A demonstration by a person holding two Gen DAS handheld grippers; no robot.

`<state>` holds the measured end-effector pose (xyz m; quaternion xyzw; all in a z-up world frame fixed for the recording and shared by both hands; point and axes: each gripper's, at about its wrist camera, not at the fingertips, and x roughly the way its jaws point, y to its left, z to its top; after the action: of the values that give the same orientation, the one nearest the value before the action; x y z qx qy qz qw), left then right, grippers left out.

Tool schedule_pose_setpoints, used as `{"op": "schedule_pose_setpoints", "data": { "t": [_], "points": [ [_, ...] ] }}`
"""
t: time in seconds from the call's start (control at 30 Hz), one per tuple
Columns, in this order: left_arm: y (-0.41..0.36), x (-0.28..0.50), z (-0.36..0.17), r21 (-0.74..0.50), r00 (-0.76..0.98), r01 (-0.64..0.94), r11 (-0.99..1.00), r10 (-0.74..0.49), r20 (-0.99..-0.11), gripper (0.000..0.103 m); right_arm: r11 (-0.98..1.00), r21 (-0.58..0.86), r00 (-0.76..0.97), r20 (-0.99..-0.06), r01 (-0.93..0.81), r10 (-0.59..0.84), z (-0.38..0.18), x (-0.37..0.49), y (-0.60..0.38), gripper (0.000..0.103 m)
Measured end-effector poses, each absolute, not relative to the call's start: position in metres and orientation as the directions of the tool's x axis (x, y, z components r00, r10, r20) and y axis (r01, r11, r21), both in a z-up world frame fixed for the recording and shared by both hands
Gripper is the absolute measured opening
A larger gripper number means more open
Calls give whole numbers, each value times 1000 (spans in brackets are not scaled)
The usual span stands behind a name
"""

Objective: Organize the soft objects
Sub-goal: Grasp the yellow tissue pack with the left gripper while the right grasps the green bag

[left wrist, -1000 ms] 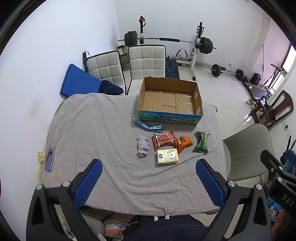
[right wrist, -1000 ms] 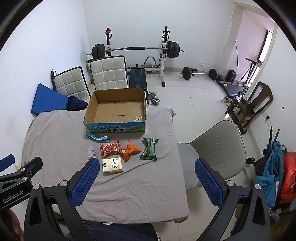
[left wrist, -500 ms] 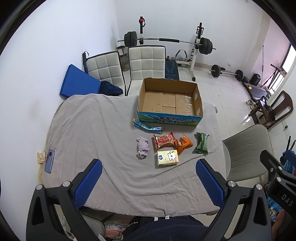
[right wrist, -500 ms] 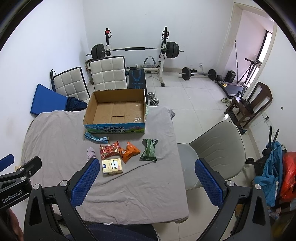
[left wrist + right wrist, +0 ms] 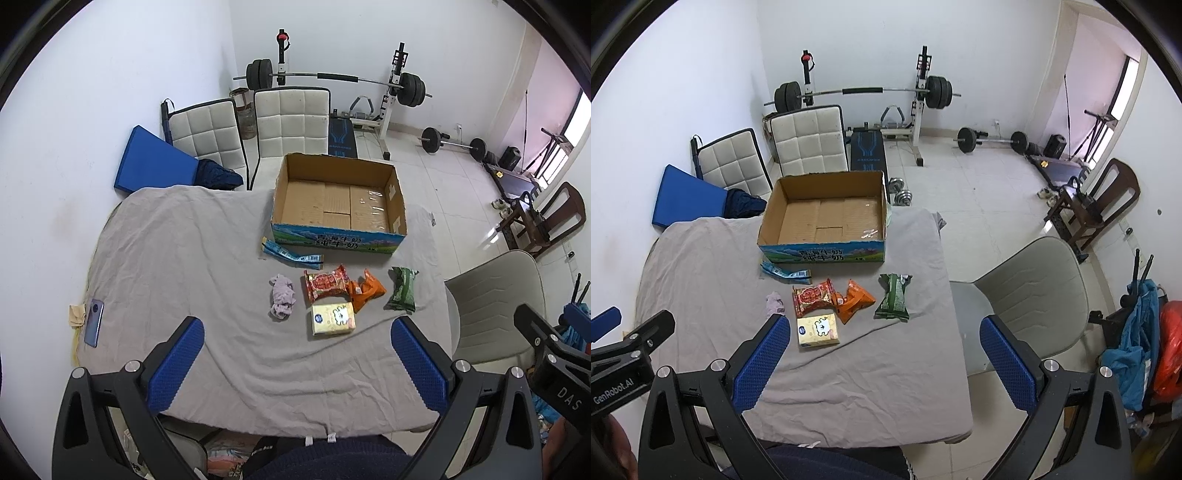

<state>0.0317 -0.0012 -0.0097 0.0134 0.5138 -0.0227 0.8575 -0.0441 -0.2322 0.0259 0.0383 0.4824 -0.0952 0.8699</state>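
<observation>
Snacks point(image 5: 327, 286) lie well beyond both spread tools point(image 5: 295, 363) point(image 5: 882, 363), seemingly untouched.

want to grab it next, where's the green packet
In both views the green packet lies on the grey cloth, rightmost of the snacks, beside the orange packet, before the cardboard box.

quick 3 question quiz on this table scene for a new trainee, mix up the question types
1. True or false: the cardboard box is empty.
2. Which lies nearest the box's front wall? A) green packet B) blue packet C) yellow tissue pack
3. Fill in: the left gripper and right gripper are both ____ and hold nothing.

Key: 1 true; 2 B; 3 open
</observation>
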Motion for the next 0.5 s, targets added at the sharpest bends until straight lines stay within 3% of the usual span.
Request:
{"op": "schedule_pose_setpoints", "data": {
  "t": [0.2, 0.37, 0.5],
  "points": [
    [-15, 87, -70, 29, 404, 58, 998, 3, -915, 103, 966, -6, 424, -898, 258, -119, -35, 2, -266, 103],
    [-31, 140, -165, 27, 220, 90, 996, 7, -976, 103, 958, -27, 286, -952, 284, -111, -126, 56, -300, 103],
    [-48, 172, -253, -48, 29, 76, 996, -50, -998, 103, 962, -4, 171, -984, 274, -52, -216, 94, -320, 103]
  ]
}}
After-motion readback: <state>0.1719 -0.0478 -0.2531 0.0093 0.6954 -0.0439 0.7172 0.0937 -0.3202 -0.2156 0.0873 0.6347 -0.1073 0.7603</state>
